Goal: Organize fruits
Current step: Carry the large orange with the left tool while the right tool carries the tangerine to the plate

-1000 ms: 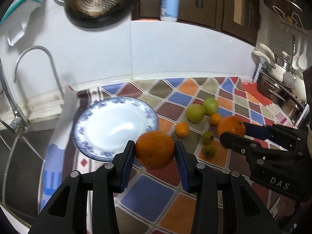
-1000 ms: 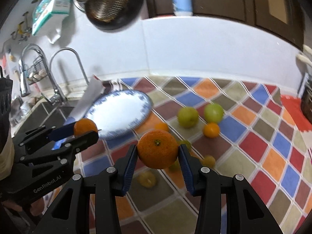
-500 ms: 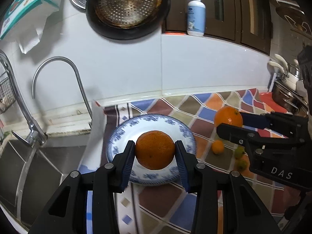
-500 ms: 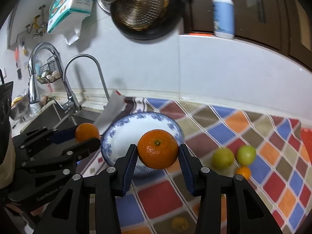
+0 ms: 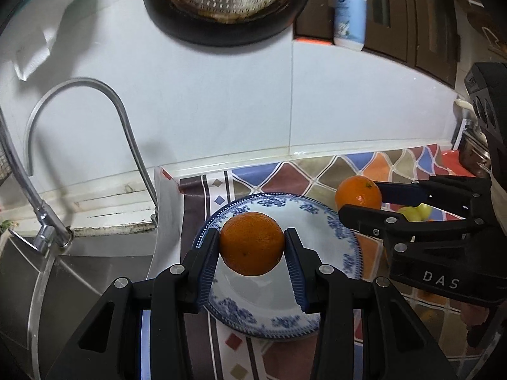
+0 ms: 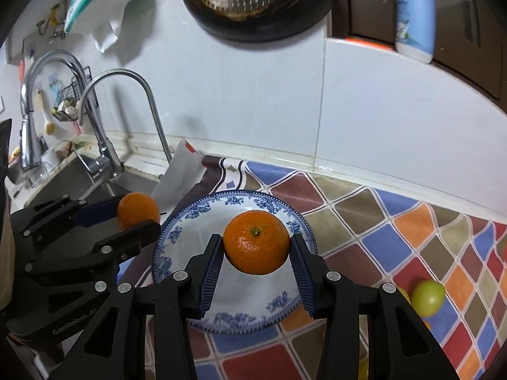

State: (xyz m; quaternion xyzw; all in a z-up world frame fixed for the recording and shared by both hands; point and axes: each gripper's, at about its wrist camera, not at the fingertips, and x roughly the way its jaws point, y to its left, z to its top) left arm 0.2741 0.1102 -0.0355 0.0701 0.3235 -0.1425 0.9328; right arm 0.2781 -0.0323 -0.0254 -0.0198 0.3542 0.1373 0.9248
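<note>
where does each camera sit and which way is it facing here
Left wrist: sits on the left gripper, looking forward and down over a blue-rimmed plate toward the wall and tap; its jaws hold an orange, and the right gripper shows at right.
Right wrist: sits on the right gripper, facing the same plate; its jaws hold an orange, and the left gripper shows at left.
Shared: plate, tap, pan, bottle, both oranges.

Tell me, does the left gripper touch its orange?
Touching. In the left wrist view, both pads of the left gripper press against the sides of the orange, holding it above the plate.
</note>
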